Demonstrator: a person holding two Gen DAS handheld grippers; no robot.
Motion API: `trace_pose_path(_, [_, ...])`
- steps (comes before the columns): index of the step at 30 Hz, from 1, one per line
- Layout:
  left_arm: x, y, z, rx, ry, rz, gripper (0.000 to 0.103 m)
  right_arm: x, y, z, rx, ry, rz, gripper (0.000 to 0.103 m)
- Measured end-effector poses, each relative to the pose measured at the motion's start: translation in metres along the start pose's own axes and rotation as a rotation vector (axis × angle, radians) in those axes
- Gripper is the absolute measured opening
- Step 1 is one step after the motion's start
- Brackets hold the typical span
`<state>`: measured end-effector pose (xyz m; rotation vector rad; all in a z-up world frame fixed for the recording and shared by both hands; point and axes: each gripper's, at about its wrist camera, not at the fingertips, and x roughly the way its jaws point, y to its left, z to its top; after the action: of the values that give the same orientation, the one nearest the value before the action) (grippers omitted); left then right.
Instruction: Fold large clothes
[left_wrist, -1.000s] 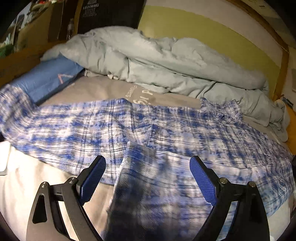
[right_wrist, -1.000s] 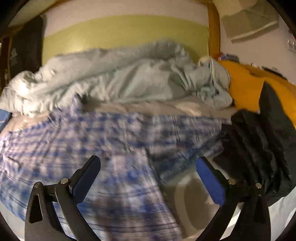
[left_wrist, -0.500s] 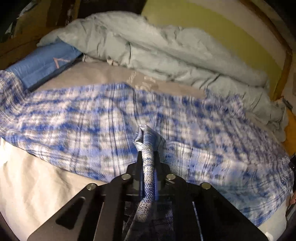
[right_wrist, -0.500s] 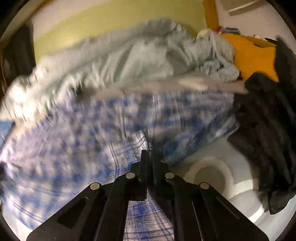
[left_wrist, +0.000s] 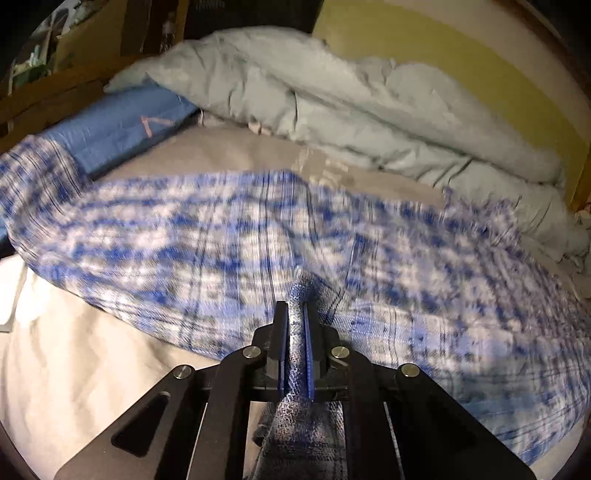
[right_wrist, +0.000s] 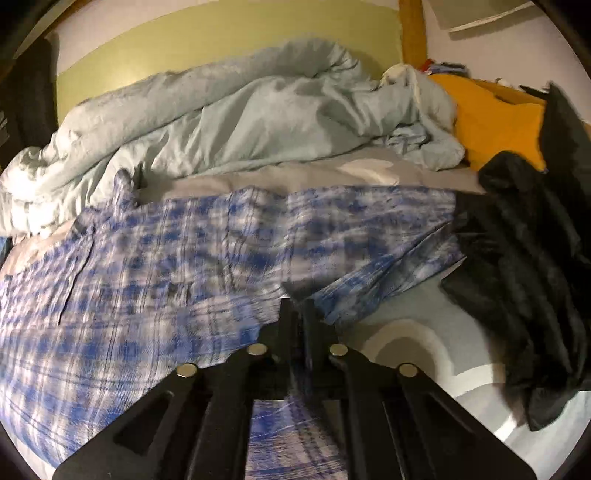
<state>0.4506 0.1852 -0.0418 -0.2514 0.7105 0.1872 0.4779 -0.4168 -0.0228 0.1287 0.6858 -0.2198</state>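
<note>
Left wrist view: the left gripper (left_wrist: 295, 314) is clenched on a pinched ridge of the blue plaid shirt (left_wrist: 184, 236), which spreads ahead of it and to both sides across the bed sheet (left_wrist: 74, 369). Beyond the shirt lies a rumpled grey duvet (left_wrist: 332, 107) — a blue pillow (left_wrist: 118, 125) sits far left.

Right wrist view: the right gripper (right_wrist: 297, 314) is likewise clamped on a fold of the shirt (right_wrist: 147, 266), the cloth blurred between its fingers. Black clothing (right_wrist: 524, 258) lies to its right — an orange pillow (right_wrist: 491, 118) beyond that.
</note>
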Motion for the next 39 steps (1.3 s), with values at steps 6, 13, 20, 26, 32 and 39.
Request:
trace_pose_path(6, [-0.041, -0.032, 0.000, 0.104, -0.152, -0.026, 0.049, -0.039, 0.003, 0.007, 0.027, -0.124, 0.030, 0.077])
trace_pose_path(13, [-0.094, -0.054, -0.007, 0.140, -0.402, -0.084, 0.094, -0.077, 0.026, 0.007, 0.002, -0.256, 0.185, 0.103])
trace_pose_path(20, [-0.096, -0.075, -0.018, 0.146, -0.410, -0.176, 0.103, -0.083, 0.076, -0.008, -0.145, -0.272, 0.224, 0.103])
trace_pose_path(26, [-0.102, -0.103, -0.039, 0.164, -0.459, -0.201, 0.103, -0.088, 0.090, -0.024, -0.079, -0.323, 0.273, 0.103])
trace_pose_path(32, [-0.096, -0.137, -0.064, 0.297, -0.474, -0.133, 0.103, -0.095, 0.117, -0.044, -0.198, -0.391, 0.238, 0.103])
trace_pose_path(39, [-0.101, -0.140, -0.070, 0.322, -0.506, -0.162, 0.103, -0.099, 0.137, -0.053, -0.268, -0.381, 0.279, 0.103])
